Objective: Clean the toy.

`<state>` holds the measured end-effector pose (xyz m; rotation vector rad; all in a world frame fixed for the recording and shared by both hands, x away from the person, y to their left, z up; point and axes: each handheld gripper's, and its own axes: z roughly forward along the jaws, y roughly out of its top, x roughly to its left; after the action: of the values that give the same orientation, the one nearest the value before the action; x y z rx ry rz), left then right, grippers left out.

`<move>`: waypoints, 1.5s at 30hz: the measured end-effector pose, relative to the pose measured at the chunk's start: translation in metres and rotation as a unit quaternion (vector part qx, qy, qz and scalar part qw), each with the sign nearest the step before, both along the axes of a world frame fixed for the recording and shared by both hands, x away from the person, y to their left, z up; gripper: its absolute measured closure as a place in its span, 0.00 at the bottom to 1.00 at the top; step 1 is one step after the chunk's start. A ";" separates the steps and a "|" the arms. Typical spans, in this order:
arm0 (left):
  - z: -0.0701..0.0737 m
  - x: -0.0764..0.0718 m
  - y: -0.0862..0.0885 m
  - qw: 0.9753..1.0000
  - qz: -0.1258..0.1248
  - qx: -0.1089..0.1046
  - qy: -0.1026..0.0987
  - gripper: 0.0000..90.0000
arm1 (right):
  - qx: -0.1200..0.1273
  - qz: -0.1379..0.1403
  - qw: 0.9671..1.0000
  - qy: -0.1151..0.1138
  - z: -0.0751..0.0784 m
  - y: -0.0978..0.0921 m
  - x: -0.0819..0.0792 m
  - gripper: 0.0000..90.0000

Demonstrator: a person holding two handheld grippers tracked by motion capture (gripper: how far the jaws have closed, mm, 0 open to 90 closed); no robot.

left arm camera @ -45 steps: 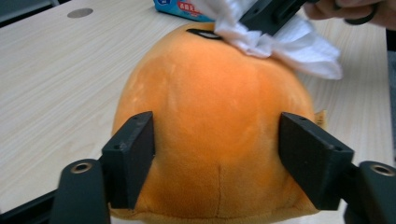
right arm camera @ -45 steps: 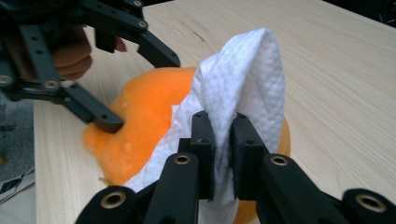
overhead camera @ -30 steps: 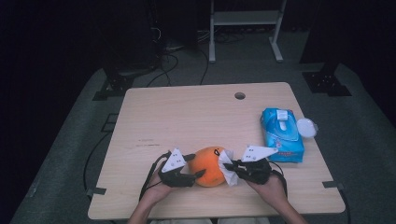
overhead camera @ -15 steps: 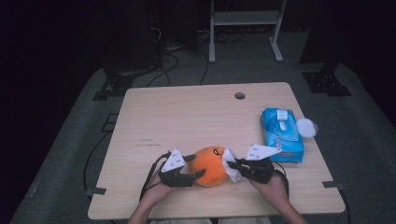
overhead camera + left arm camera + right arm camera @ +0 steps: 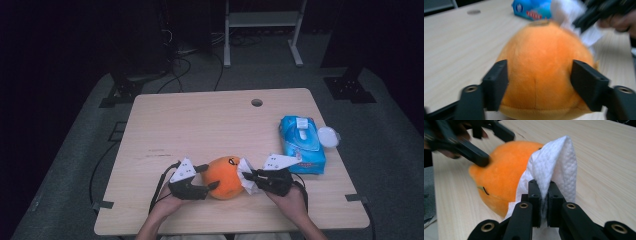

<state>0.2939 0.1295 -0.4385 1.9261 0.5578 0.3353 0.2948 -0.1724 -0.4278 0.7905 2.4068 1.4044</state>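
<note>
An orange plush toy [image 5: 223,177] sits near the table's front edge, and its round body fills the left gripper view [image 5: 544,62]. My left gripper [image 5: 210,176] is shut on it from the left, one jaw pressed on each side [image 5: 544,85]. My right gripper [image 5: 250,176] is shut on a folded white wipe [image 5: 245,172]. The wipe [image 5: 554,162] stands up from the shut jaws [image 5: 545,192] and lies against the toy's right side [image 5: 501,173]. The left gripper's fingers [image 5: 474,152] show beyond the toy.
A blue pack of wipes [image 5: 301,145] lies at the right of the wooden table [image 5: 200,125], with a round white lid [image 5: 328,136] beside it. A cable hole [image 5: 257,102] is at the back. A white rack [image 5: 260,20] stands on the floor beyond.
The right gripper with the wipe has shifted slightly to the right along the toy's side. The left gripper and the toy stay in place.
</note>
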 end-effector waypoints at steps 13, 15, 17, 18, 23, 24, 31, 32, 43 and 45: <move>-0.005 0.002 -0.006 1.000 0.005 0.000 0.018 0.54 | 0.003 0.063 0.998 -0.010 0.004 0.038 -0.020 0.93; -0.002 0.003 0.000 1.000 0.017 -0.010 0.020 0.45 | -0.005 0.062 0.998 -0.014 0.004 0.039 -0.018 0.93; 0.001 0.004 0.005 0.999 0.038 -0.023 0.027 0.36 | 0.007 0.048 0.999 -0.007 0.006 0.031 -0.013 0.93; 0.001 0.004 0.005 0.999 0.038 -0.023 0.027 0.37 | 0.009 0.041 0.999 -0.007 0.006 0.027 -0.011 0.93; -0.007 0.008 0.000 0.998 0.027 -0.022 0.043 0.52 | 0.005 0.043 0.999 -0.008 0.005 0.029 -0.016 0.93; -0.008 0.008 0.000 0.998 0.027 -0.023 0.043 0.53 | 0.001 0.050 0.999 -0.011 0.004 0.035 -0.019 0.93; -0.012 0.010 0.006 0.999 0.030 -0.011 0.044 0.53 | -0.011 0.068 0.997 -0.024 0.006 0.046 -0.022 0.93; -0.013 0.010 0.006 0.999 0.030 -0.011 0.044 0.53 | -0.007 0.056 0.998 -0.025 0.008 0.040 -0.019 0.93; -0.006 0.006 -0.004 0.999 0.023 -0.006 0.025 0.42 | -0.002 0.046 0.999 -0.016 0.005 0.034 -0.019 0.93; -0.009 0.008 -0.002 0.999 0.021 -0.007 0.028 0.45 | -0.002 0.043 0.999 -0.018 0.006 0.031 -0.018 0.93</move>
<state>0.3016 0.1278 -0.4473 1.9168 0.6368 0.3055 0.2771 -0.1415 -0.4213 0.6625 2.4412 1.4317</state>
